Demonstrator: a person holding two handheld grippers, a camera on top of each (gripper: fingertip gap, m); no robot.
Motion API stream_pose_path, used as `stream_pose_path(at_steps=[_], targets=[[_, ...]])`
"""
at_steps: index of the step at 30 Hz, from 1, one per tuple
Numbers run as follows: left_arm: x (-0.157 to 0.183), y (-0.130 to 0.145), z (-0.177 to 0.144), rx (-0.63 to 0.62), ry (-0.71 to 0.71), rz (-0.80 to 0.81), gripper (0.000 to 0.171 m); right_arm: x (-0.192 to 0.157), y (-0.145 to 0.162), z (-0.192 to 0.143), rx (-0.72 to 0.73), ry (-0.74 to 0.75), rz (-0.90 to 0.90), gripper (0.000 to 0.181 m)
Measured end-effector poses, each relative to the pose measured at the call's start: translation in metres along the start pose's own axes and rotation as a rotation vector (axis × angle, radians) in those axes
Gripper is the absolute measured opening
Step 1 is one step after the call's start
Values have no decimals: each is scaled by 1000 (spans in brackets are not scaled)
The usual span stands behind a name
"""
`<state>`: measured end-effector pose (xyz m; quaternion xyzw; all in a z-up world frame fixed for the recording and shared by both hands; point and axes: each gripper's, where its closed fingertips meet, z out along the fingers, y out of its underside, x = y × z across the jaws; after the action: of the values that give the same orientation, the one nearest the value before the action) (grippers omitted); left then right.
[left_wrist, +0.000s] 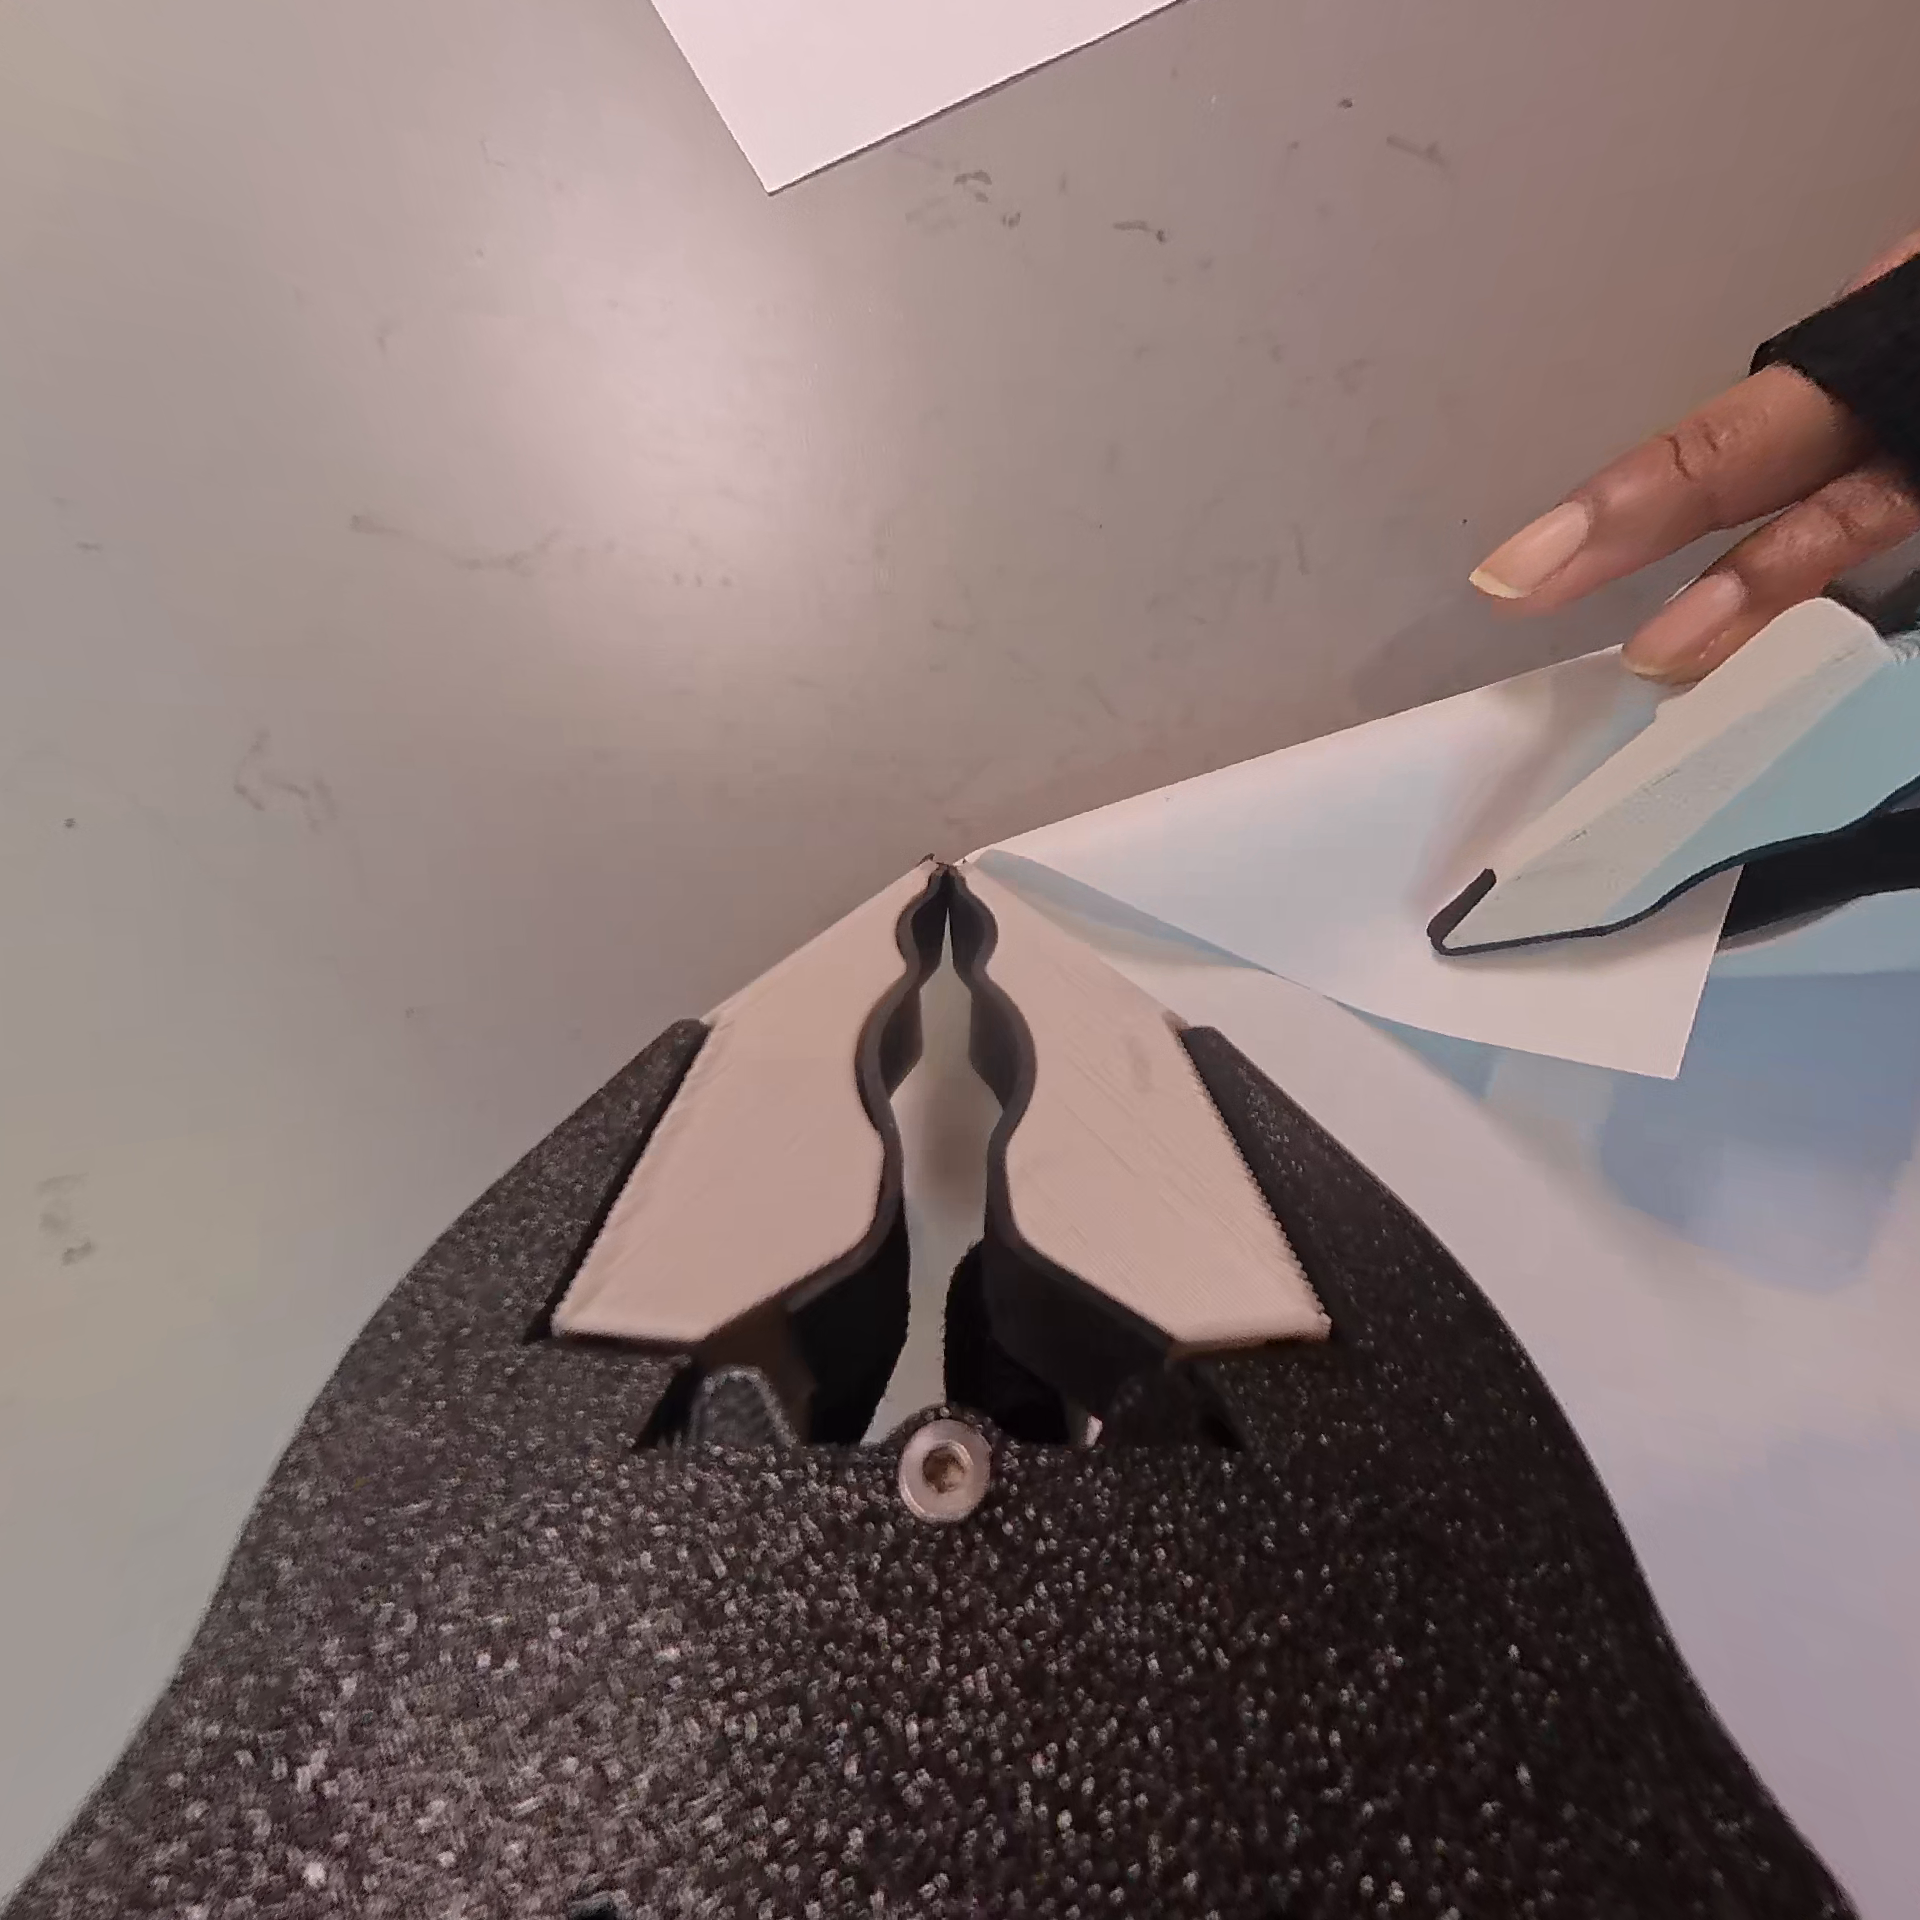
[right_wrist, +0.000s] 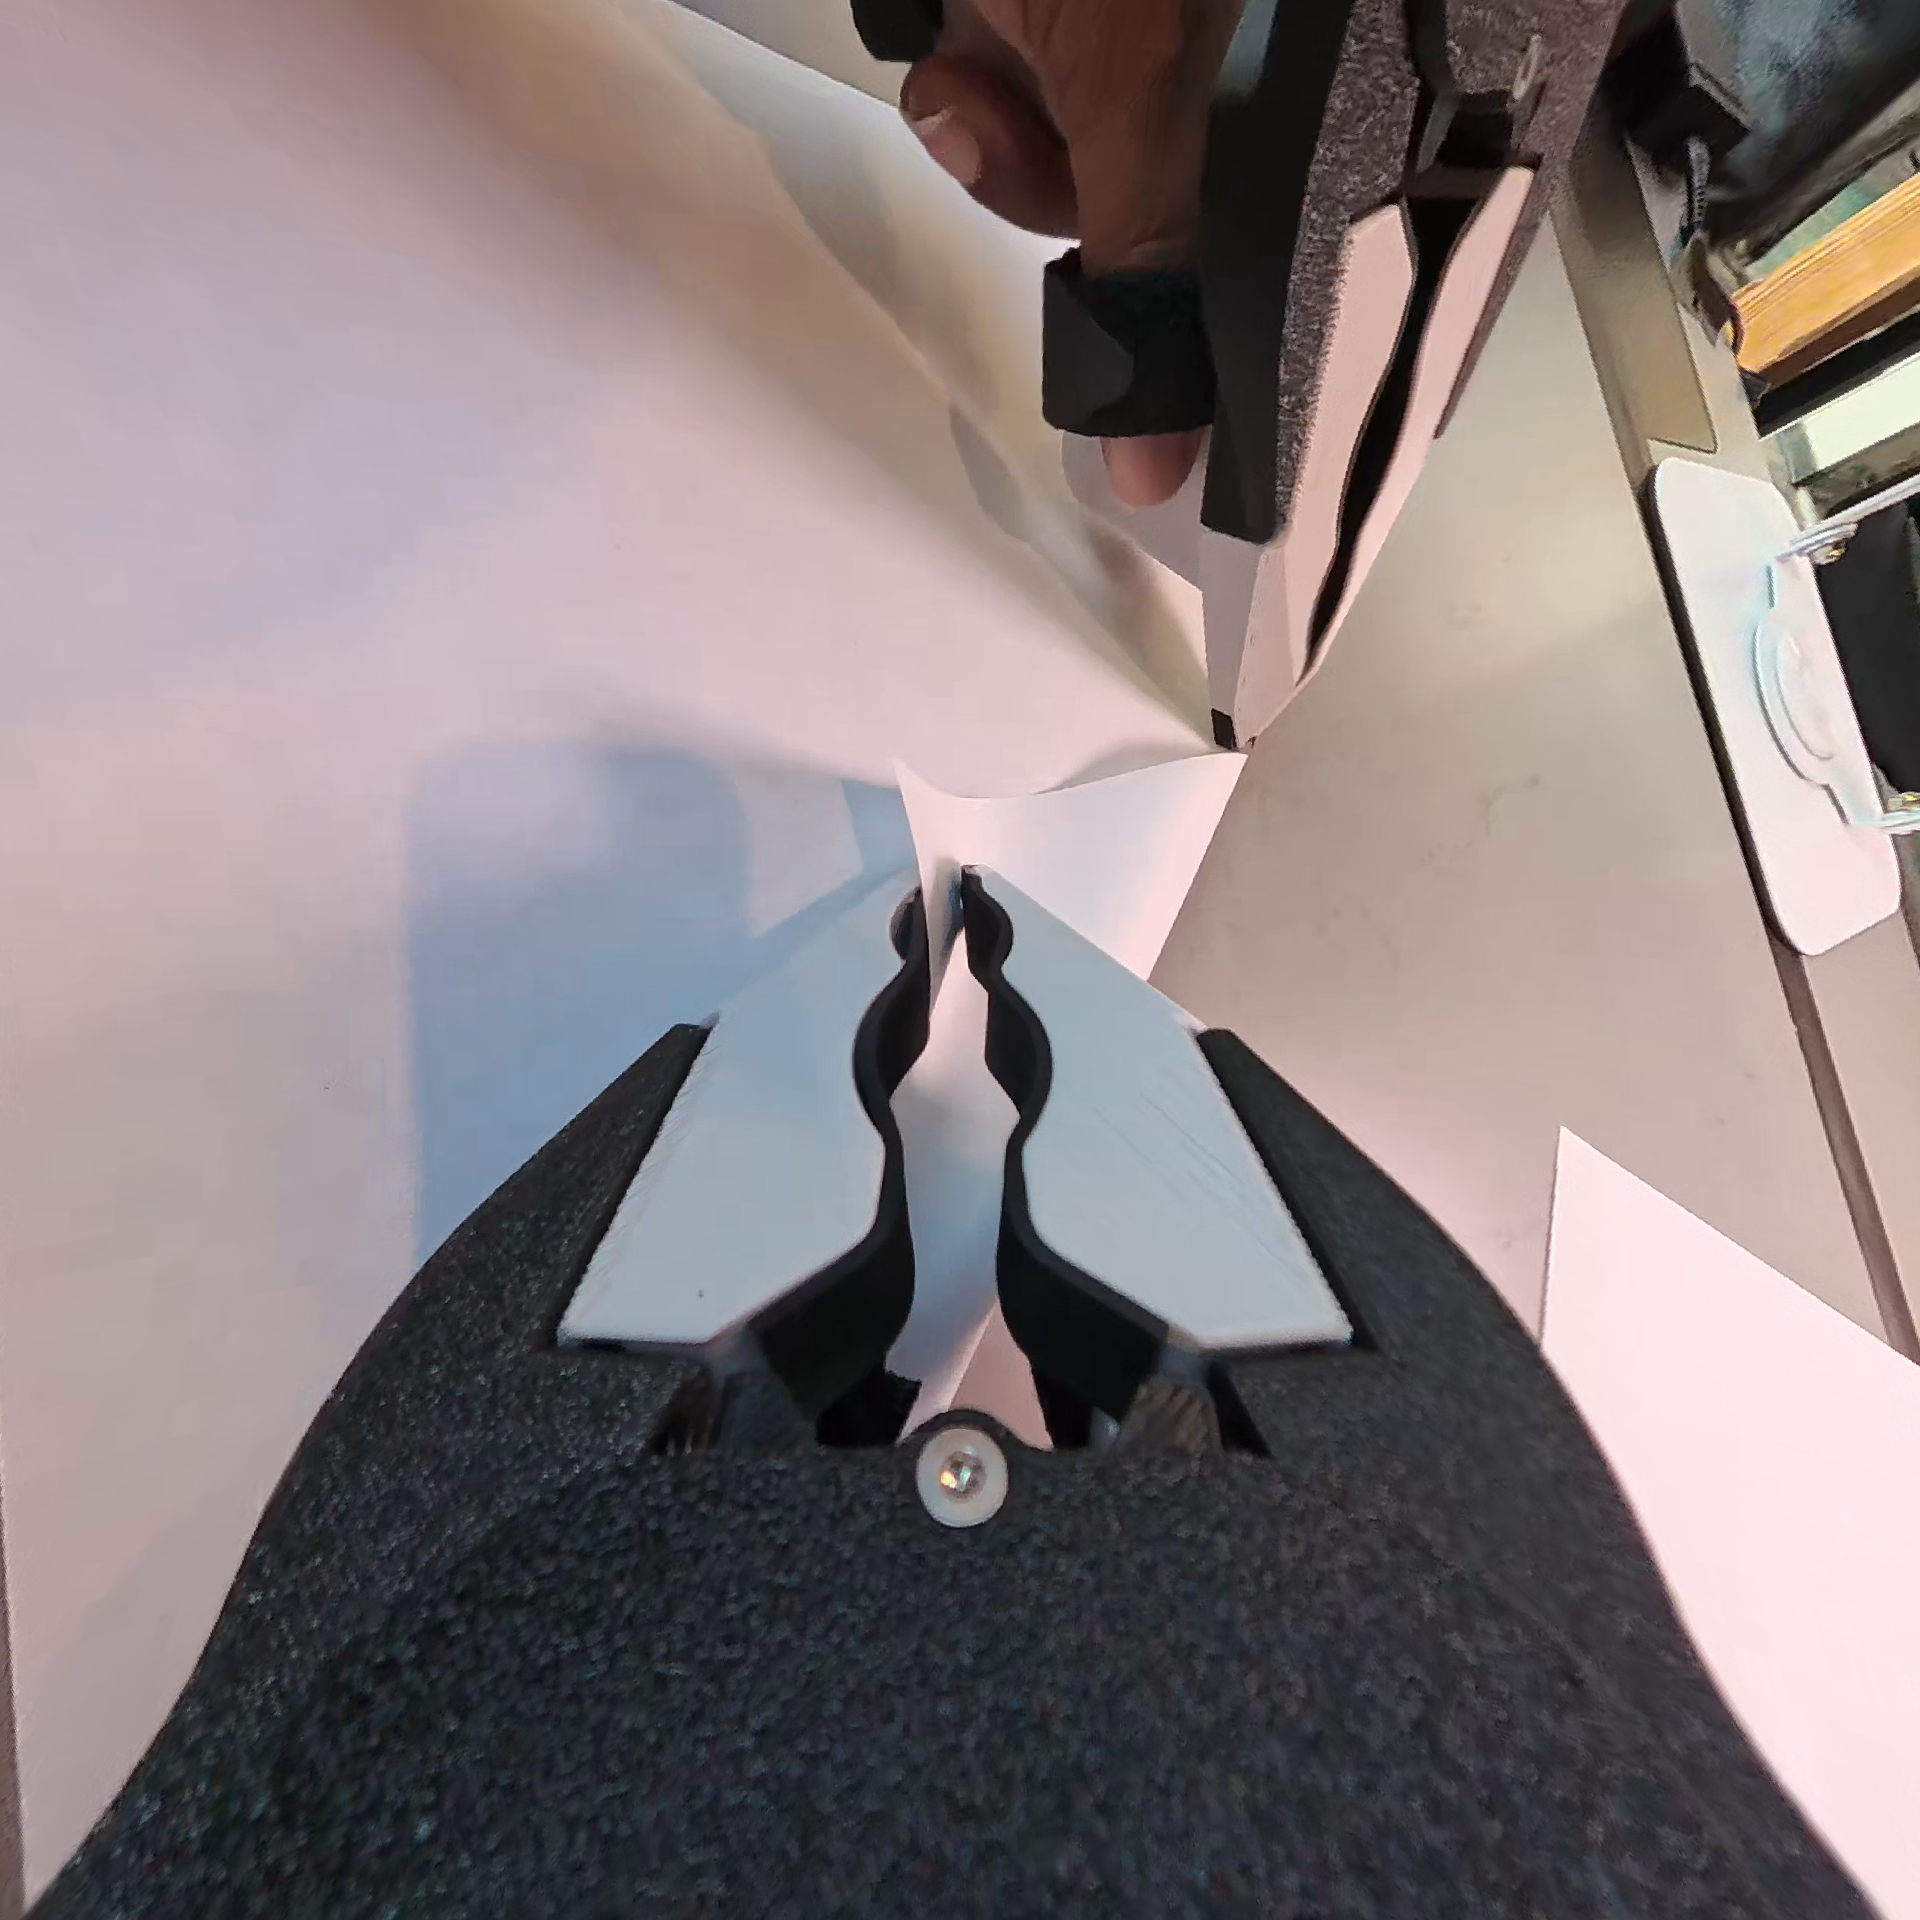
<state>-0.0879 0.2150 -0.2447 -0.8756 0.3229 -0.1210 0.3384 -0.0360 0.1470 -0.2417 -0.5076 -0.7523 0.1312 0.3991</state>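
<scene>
A large white paper sheet (right_wrist: 416, 416) lies on a grey table (left_wrist: 520, 520), with one part lifted and curved. My left gripper (left_wrist: 945, 883) is shut, its tips pinched on a corner of the sheet (left_wrist: 1299, 883), which spreads away to the right. My right gripper (right_wrist: 951, 894) is shut on a raised flap of the same sheet, and paper shows between its fingers. In the left wrist view the right gripper (left_wrist: 1475, 914) rests over the sheet, held by a hand (left_wrist: 1714, 499) in a black fingerless glove. In the right wrist view the left gripper (right_wrist: 1236, 727) grips the sheet's far corner.
A second white sheet lies apart on the table (left_wrist: 914, 62) and also shows in the right wrist view (right_wrist: 1714, 1455). A white flat pad with a metal clip (right_wrist: 1766, 707) lies near the table's edge. Dark and wooden objects stand beyond that edge. Tip to tip, the grippers are about 9 cm apart.
</scene>
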Motion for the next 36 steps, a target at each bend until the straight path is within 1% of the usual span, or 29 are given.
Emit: stream_pose_path(at_steps=[4, 6, 7, 9, 10, 13, 16, 18, 21, 23, 26, 28, 30, 31, 33, 34, 36], targets=[[6, -1, -16, 34, 21, 8, 0, 0, 2, -1, 9, -4, 4, 2], [17, 9, -24, -14, 87, 15, 0, 0, 2, -2, 19, -6, -39, 1], [20, 16, -26, -37, 95, 25, 0, 1, 3, -3, 20, -11, -64, 1], [25, 29, -27, -68, 95, 63, 0, 2, 5, -5, 23, -26, -97, 2], [27, 30, -27, -53, 94, 64, 0, 4, 7, -5, 23, -30, -100, 4], [30, 31, -28, -46, 85, -1, 0, 11, 11, -8, 21, -46, -66, 8], [30, 31, -28, -43, 51, -1, 0, 24, 15, -15, 23, -32, -29, 16], [30, 31, -28, -42, 42, -6, 0, 36, 21, -24, 21, -19, 17, 21], [30, 31, -28, -35, 49, -22, 0, 53, 37, -35, 17, -2, 121, 21], [30, 31, -28, -31, 51, -32, 0, 60, 51, -40, 5, -18, 215, 20], [31, 31, -28, -20, 47, -45, 0, 59, 56, -42, 45, -75, 340, 10], [31, 31, -28, -14, 47, -54, 0, 58, 59, -38, 52, -94, 396, 7], [33, 31, -28, -15, 50, -53, 0, 59, 60, -34, 48, -108, 424, 0], [35, 31, -28, -18, 57, -47, 0, 62, 59, -32, 51, -106, 419, 0], [41, 33, -30, -29, 85, -20, 0, 70, 56, -31, 52, -106, 380, 0], [48, 35, -32, -41, 130, 0, 0, 74, 54, -31, 49, -130, 354, 0], [68, 42, -39, -80, 265, 37, 0, 71, 48, -27, 32, -280, 263, 0]])
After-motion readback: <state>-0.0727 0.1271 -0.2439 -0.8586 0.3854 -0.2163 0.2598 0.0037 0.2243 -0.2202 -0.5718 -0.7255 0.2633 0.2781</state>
